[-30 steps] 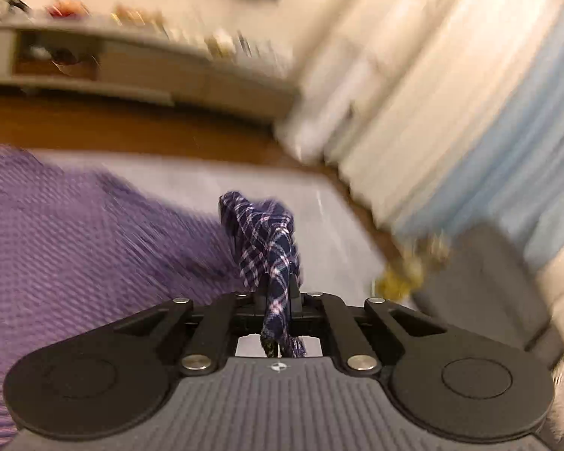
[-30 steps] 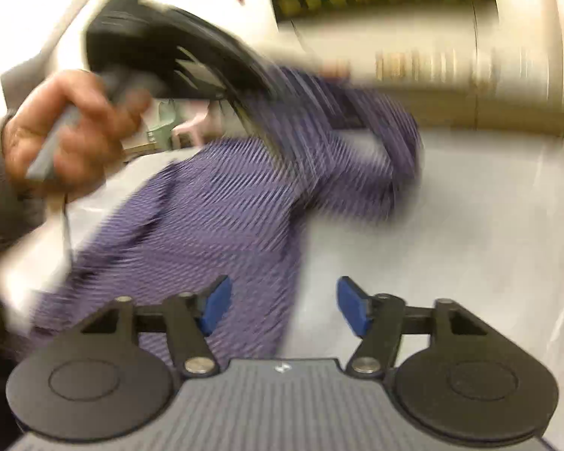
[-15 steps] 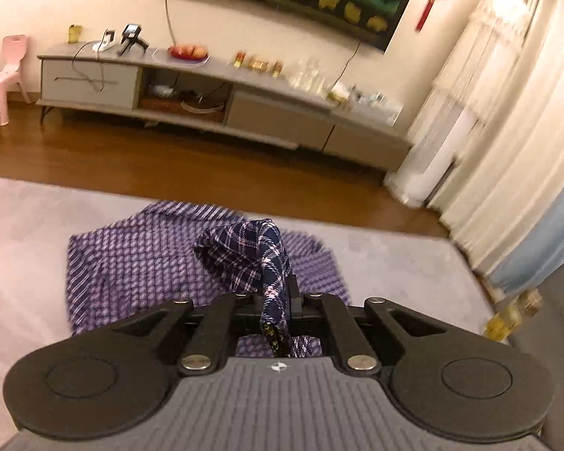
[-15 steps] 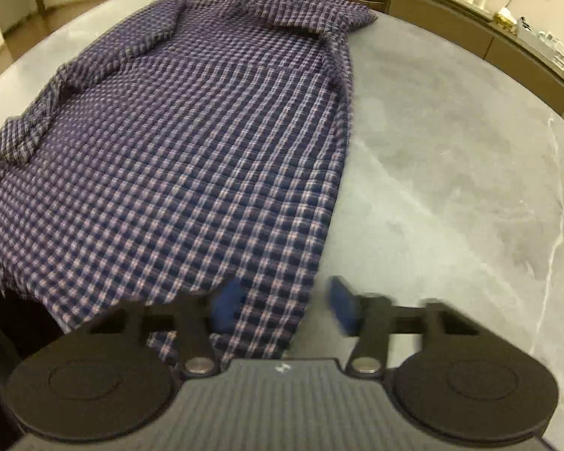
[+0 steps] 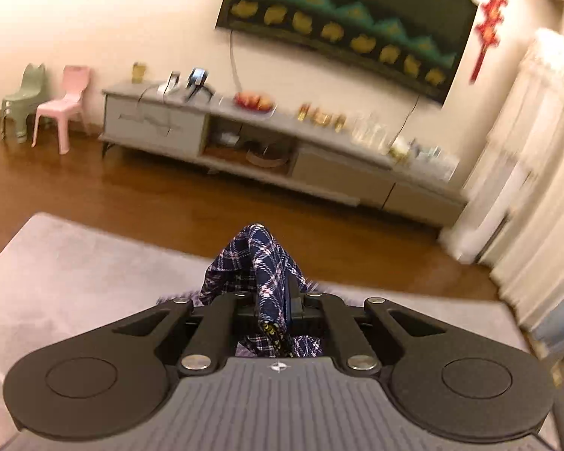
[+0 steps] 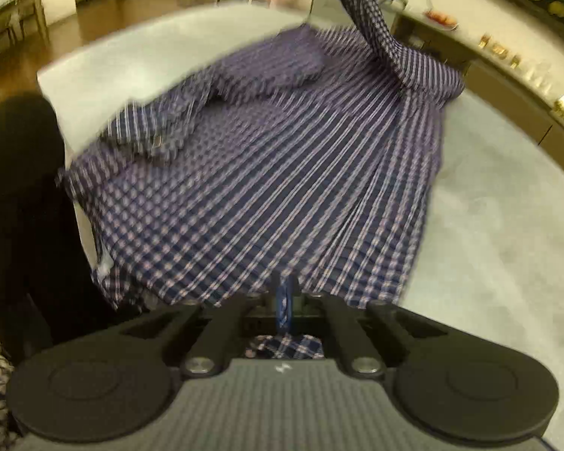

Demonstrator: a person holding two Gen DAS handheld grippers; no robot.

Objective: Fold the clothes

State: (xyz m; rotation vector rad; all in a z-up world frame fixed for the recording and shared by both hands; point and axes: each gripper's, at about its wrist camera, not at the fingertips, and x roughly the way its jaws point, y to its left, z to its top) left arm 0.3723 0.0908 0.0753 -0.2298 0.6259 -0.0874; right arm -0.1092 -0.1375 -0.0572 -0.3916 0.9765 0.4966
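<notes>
Right hand-held gripper (image 6: 284, 302) newly clamped on checked shirt (image 6: 282, 173) hem

Left wrist view faces level toward the far TV cabinet (image 5: 282, 150); right looks down, close over the plaid shirt (image 6: 282, 173), which both share.

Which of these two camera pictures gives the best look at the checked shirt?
The right wrist view: the checked shirt lies spread over the grey table, its near hem pinched by the right gripper. The left wrist view shows only a bunched fold in the left gripper.
</notes>
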